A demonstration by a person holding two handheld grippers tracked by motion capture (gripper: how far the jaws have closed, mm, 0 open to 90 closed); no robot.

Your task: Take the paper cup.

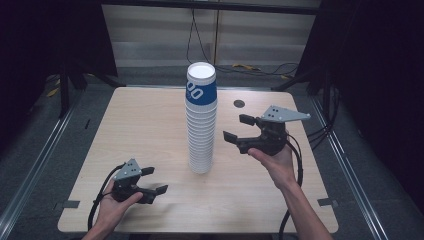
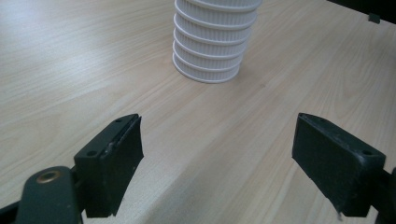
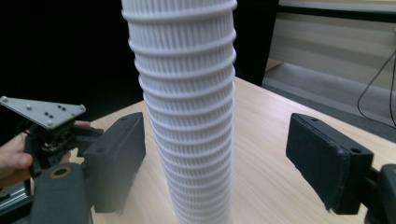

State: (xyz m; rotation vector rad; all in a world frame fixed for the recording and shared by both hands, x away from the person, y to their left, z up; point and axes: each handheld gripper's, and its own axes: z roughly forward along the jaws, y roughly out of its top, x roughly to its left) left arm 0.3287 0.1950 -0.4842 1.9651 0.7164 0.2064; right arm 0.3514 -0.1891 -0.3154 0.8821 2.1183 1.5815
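A tall stack of white ribbed paper cups (image 1: pixel 201 120) stands upright mid-table; its top cup has a blue band. The stack's base (image 2: pixel 209 51) shows ahead in the left gripper view, and its ribbed side (image 3: pixel 187 116) rises close in the right gripper view. My left gripper (image 1: pixel 154 181) rests low near the table's front left, open and empty, well short of the stack. My right gripper (image 1: pixel 238 128) is held above the table just right of the stack, open, jaws pointing at the stack's middle without touching it. The left gripper (image 3: pixel 51 130) also shows beyond the stack in the right gripper view.
The wooden table (image 1: pixel 150 125) carries a small dark round hole (image 1: pixel 239 103) behind the right gripper. Cables trail from both grippers off the front edge. Metal rails (image 1: pixel 40 155) run along the floor on both sides, and dark curtains flank the scene.
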